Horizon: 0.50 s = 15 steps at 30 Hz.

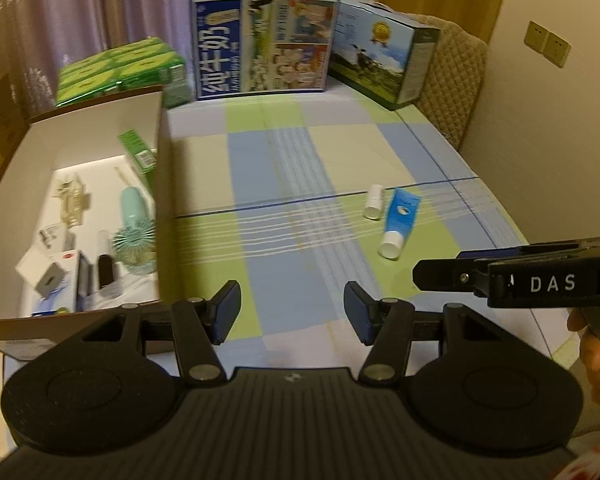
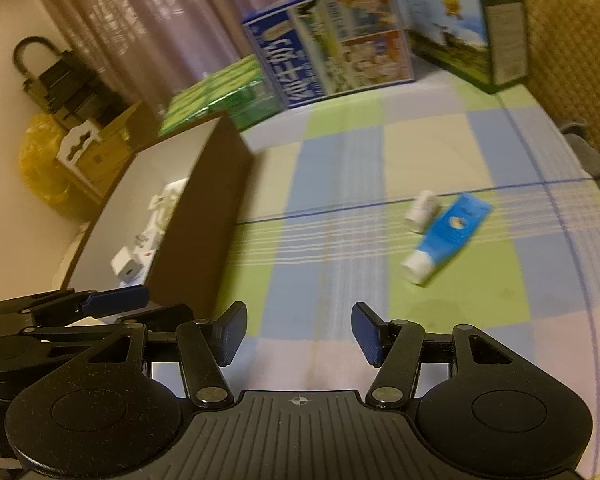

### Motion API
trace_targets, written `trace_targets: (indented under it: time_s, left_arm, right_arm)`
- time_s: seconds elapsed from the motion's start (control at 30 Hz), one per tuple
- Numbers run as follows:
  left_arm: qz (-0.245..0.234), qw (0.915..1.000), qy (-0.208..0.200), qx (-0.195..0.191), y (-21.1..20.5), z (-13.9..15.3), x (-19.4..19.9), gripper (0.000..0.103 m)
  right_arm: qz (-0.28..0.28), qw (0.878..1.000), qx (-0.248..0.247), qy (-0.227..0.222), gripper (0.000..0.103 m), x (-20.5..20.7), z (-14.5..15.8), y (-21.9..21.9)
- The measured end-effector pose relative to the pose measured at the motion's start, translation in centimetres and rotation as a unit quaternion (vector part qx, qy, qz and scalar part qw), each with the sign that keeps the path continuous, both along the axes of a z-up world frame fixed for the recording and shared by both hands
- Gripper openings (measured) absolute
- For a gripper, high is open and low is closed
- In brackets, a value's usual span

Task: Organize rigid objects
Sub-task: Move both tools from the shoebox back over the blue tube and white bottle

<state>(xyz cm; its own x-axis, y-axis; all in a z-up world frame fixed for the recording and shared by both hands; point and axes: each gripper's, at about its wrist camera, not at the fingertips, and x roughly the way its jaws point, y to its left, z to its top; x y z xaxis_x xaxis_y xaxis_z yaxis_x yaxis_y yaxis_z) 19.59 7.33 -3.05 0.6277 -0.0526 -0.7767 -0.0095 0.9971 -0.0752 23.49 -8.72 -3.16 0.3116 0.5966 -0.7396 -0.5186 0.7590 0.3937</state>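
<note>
checked tablecloth (image 1: 284, 184) is seen nearly cleared: the open box (image 1: 162, 160) is already filled, while blue tube (image 1: 398, 222) and white bottle (image 1: 374, 202) are left out. left gripper (image 1: 292, 312) and right gripper (image 2: 299, 334) are held spread, empty.

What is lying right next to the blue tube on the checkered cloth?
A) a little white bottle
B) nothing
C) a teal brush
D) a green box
A: the little white bottle lies beside the blue tube on the checkered cloth, outside the open box.
</note>
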Motion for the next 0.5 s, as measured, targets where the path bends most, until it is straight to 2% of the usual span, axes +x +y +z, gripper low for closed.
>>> trace_targets:
  time_s: [0.27, 0.5]
  left_arm:
    - [-0.02, 0.9997, 0.011, 0.001, -3.0, -0.8, 1.6, 0.053]
    - [-0.028, 0.9992, 0.028, 0.0, -4.3, -2.3, 3.7, 0.053]
  right_arm:
    - [-0.036, 0.999, -0.012, 0.014, 0.055, 2.0, -1.0, -3.7]
    - [-0.058, 0.997, -0.038, 0.024, 0.055, 4.1, -2.8, -4.9]
